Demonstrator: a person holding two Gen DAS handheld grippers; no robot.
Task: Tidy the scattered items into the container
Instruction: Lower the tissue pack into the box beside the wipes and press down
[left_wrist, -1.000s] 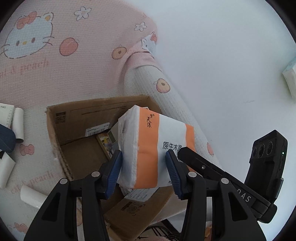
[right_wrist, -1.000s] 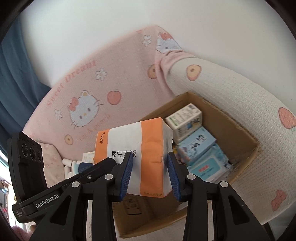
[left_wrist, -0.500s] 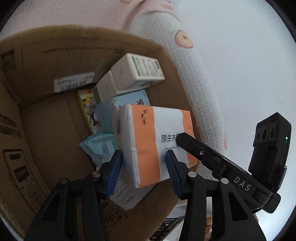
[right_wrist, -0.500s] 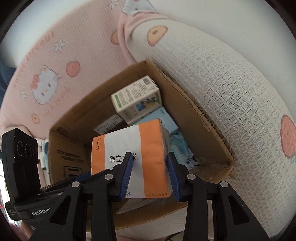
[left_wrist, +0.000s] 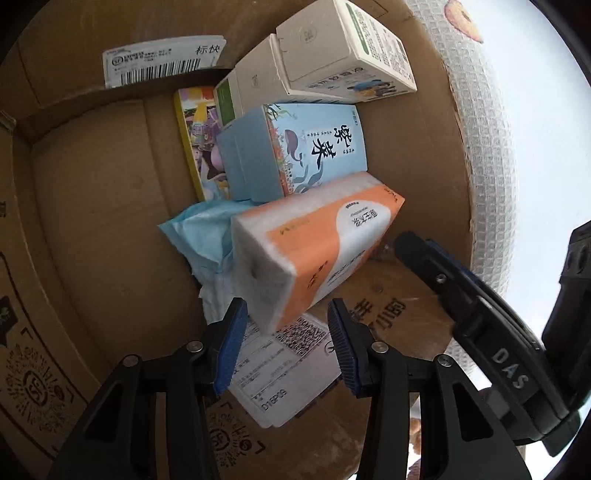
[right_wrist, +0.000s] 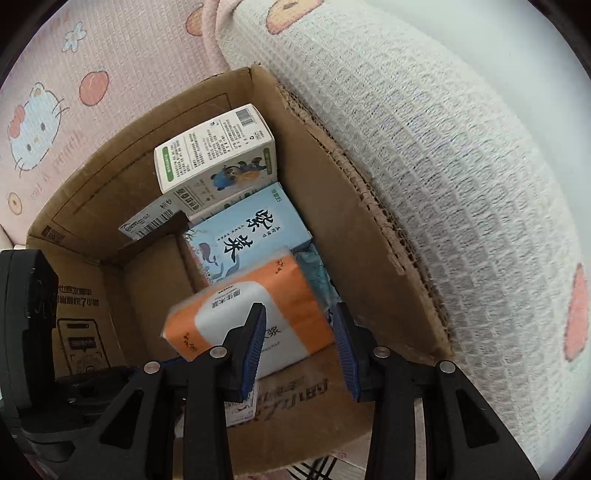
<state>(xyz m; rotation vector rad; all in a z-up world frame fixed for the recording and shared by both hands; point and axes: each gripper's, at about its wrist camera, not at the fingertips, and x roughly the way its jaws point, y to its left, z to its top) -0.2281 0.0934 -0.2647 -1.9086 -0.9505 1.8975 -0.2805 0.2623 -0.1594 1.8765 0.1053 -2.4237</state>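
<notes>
An orange-and-white tissue pack (left_wrist: 317, 251) lies tilted inside the cardboard box (left_wrist: 92, 206), resting on a light blue wipes pack (left_wrist: 199, 236) and against a blue box (left_wrist: 295, 147). My left gripper (left_wrist: 284, 332) is open, its pads apart on either side of the pack's near end and not touching it. My right gripper (right_wrist: 299, 339) is open above the same tissue pack (right_wrist: 258, 314), which lies loose between and below its pads. The box (right_wrist: 332, 206) also holds a white-and-green carton (right_wrist: 214, 151).
The box sits on a pink cartoon-print cover (right_wrist: 74, 74) beside a white waffle-knit roll (right_wrist: 443, 166). A yellow-edged book (left_wrist: 192, 140) stands against the cartons. Shipping labels (left_wrist: 162, 62) stick to the box walls. The right gripper's body (left_wrist: 498, 350) shows at right.
Both grippers lowered the tissue pack into the box and opened. The pack has dropped and tipped onto its side on the items inside.
</notes>
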